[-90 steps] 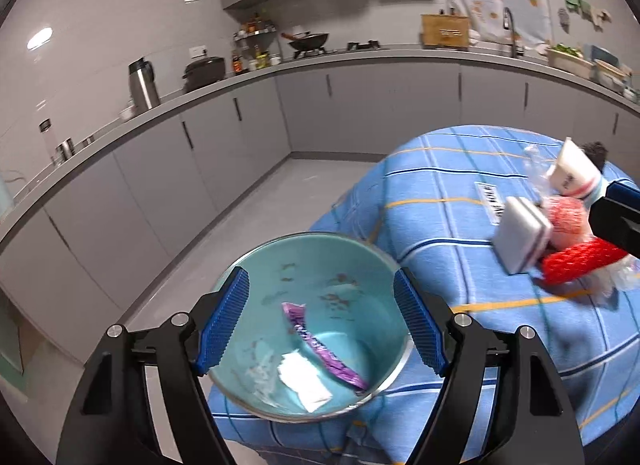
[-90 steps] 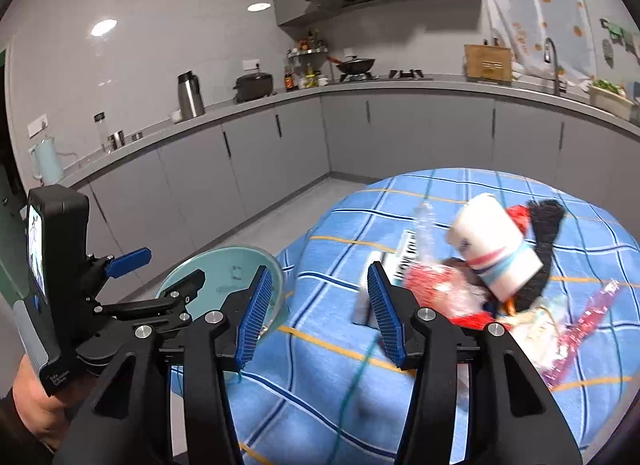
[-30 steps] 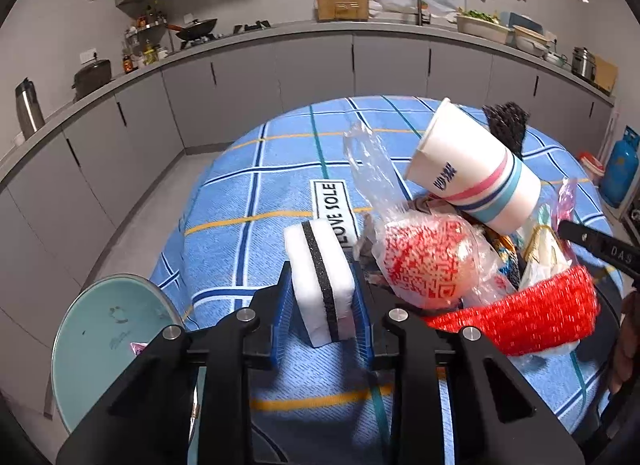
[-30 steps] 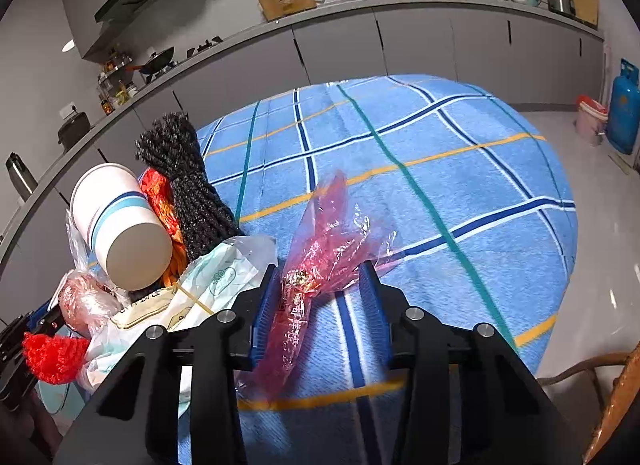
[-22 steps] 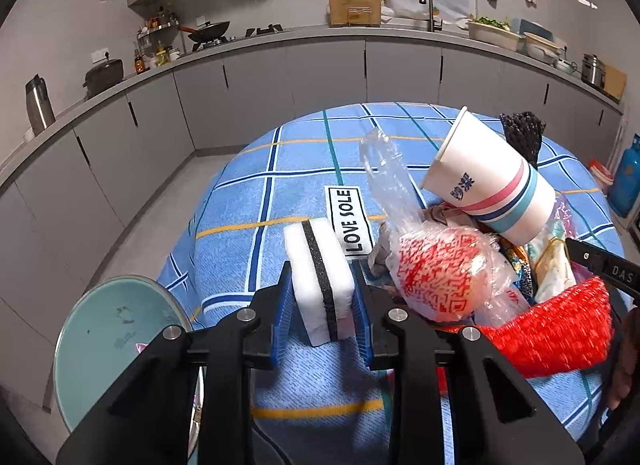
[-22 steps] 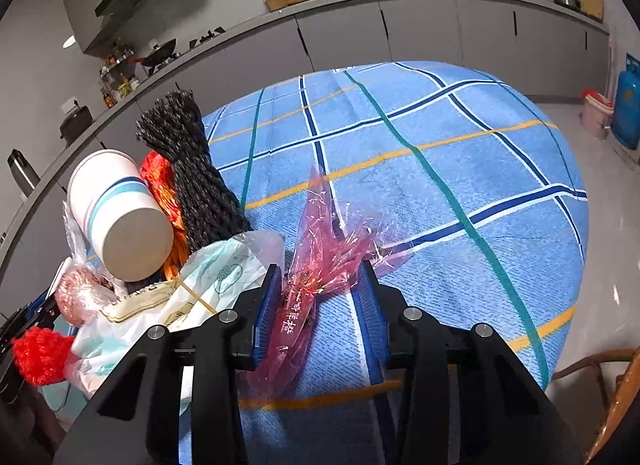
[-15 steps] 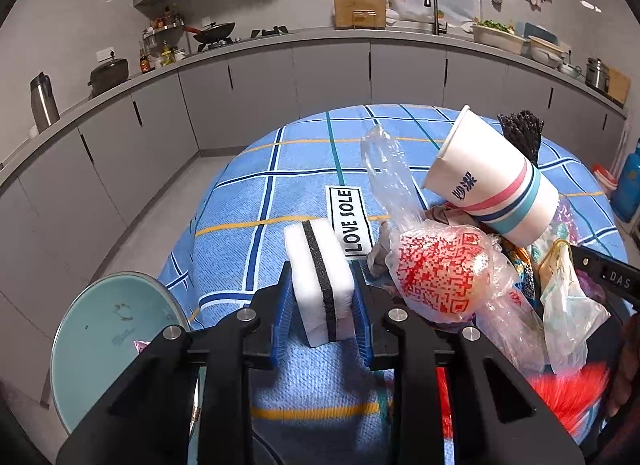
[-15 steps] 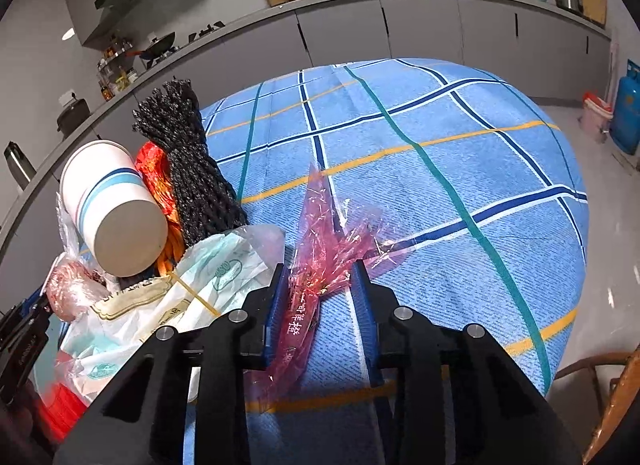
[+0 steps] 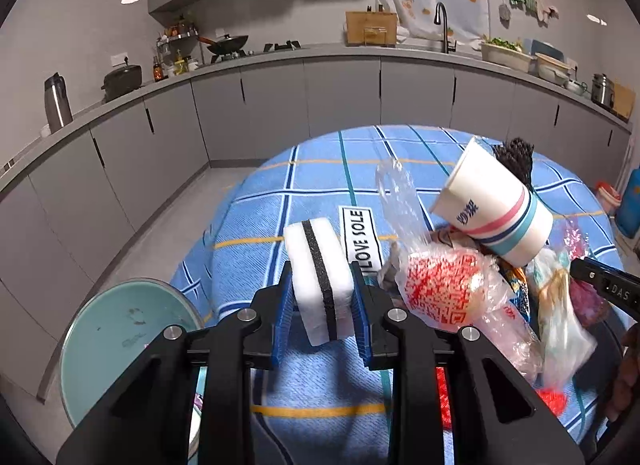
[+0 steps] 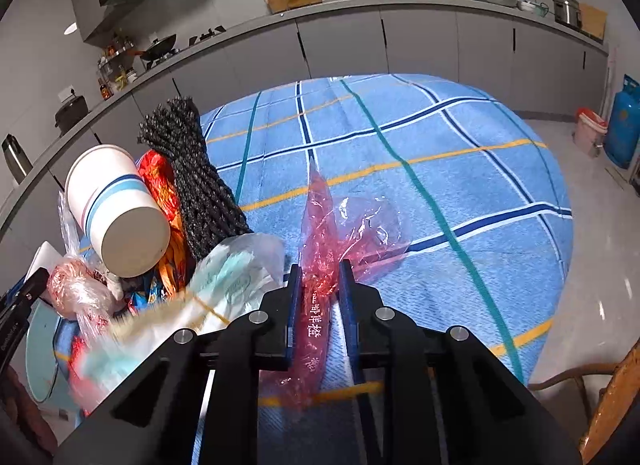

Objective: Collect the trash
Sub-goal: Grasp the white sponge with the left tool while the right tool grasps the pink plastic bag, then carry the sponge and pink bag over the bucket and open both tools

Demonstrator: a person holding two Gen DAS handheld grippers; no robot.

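My left gripper (image 9: 320,285) is shut on a white sponge with a black middle layer (image 9: 318,277), held over the blue checked tablecloth (image 9: 304,173). My right gripper (image 10: 319,277) is shut on a red cellophane wrapper (image 10: 320,233) that trails across the cloth. Between them lies a trash pile: a striped paper cup (image 9: 494,203) (image 10: 116,209), a red-printed plastic bag (image 9: 444,289), a black mesh bundle (image 10: 196,177), an orange wrapper (image 10: 160,181) and a pale plastic bag (image 10: 224,281), blurred. A teal trash bin (image 9: 120,329) stands below the table's left edge.
A "LOVE SOLE" label (image 9: 362,241) lies on the cloth. Grey kitchen cabinets (image 9: 344,93) curve around behind. A blue gas cylinder (image 10: 622,121) and a small red-lidded bin (image 10: 590,129) stand on the floor at right. A wooden chair (image 10: 612,405) is at the lower right.
Three seconds ago both grippers were open, the left one over the bin. Since then each has shut on its item. In the last second the pale plastic bag and red net slid down.
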